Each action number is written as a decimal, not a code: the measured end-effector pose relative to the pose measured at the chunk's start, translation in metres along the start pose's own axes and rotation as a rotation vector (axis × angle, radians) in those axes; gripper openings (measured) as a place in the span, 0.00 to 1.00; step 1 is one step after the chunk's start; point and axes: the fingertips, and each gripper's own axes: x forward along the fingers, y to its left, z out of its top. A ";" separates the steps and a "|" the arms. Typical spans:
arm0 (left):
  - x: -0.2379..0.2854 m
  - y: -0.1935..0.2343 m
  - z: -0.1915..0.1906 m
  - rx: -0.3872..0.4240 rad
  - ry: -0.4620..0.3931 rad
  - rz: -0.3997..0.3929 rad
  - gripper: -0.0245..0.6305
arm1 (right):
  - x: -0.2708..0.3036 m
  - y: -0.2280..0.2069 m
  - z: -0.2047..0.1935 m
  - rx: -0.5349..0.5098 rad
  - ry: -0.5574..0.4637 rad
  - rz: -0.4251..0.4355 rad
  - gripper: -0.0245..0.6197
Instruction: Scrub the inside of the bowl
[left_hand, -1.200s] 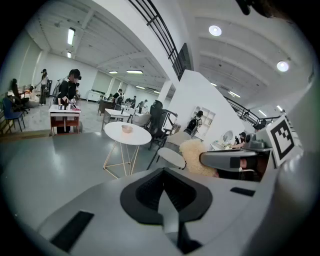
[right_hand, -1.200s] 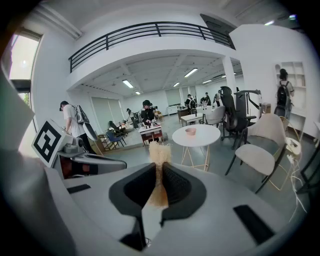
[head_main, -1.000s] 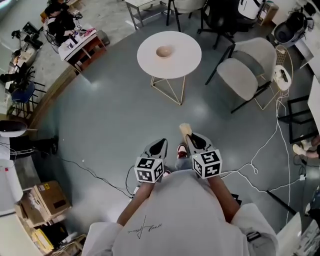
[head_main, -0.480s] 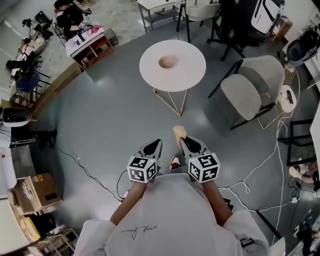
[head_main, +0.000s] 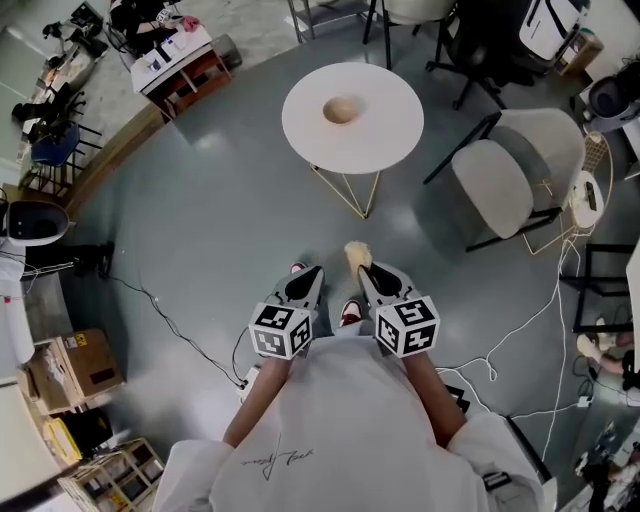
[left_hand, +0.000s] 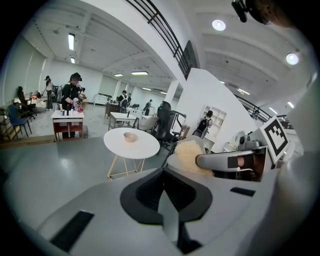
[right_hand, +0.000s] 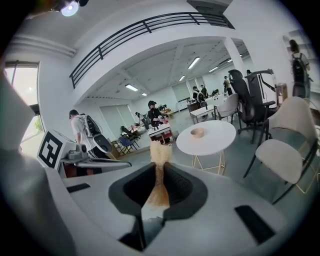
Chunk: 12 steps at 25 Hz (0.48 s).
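So the bowl (head_main: 341, 110) is sitting right about in the middle of the round white tabletop (head_main: 390, 135), with nothing touching it. Both tongs are hanging well apart from the tabletop, on its near side, over the grey floor (head_main: 200, 220) and close in front of the person's chest. The right tongs (head_main: 364, 272) are clamping down on a tan, fibrous scrubber (head_main: 355, 253), with its fuzzy end sticking out past the tips and pointing toward the tabletop. The left tongs (head_main: 308, 275) are sitting pressed together with nothing between them, on the side of the scrubber away from the grey chair (head_main: 495, 175), which is standing just right of the tabletop.
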 end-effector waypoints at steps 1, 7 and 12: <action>0.003 0.004 0.002 -0.001 0.001 0.002 0.05 | 0.004 -0.001 0.000 0.002 0.008 -0.005 0.12; 0.021 0.035 0.019 0.012 0.017 -0.027 0.05 | 0.036 -0.011 0.012 -0.012 0.038 -0.046 0.12; 0.036 0.067 0.047 0.014 0.026 -0.054 0.05 | 0.064 -0.017 0.029 -0.005 0.062 -0.081 0.12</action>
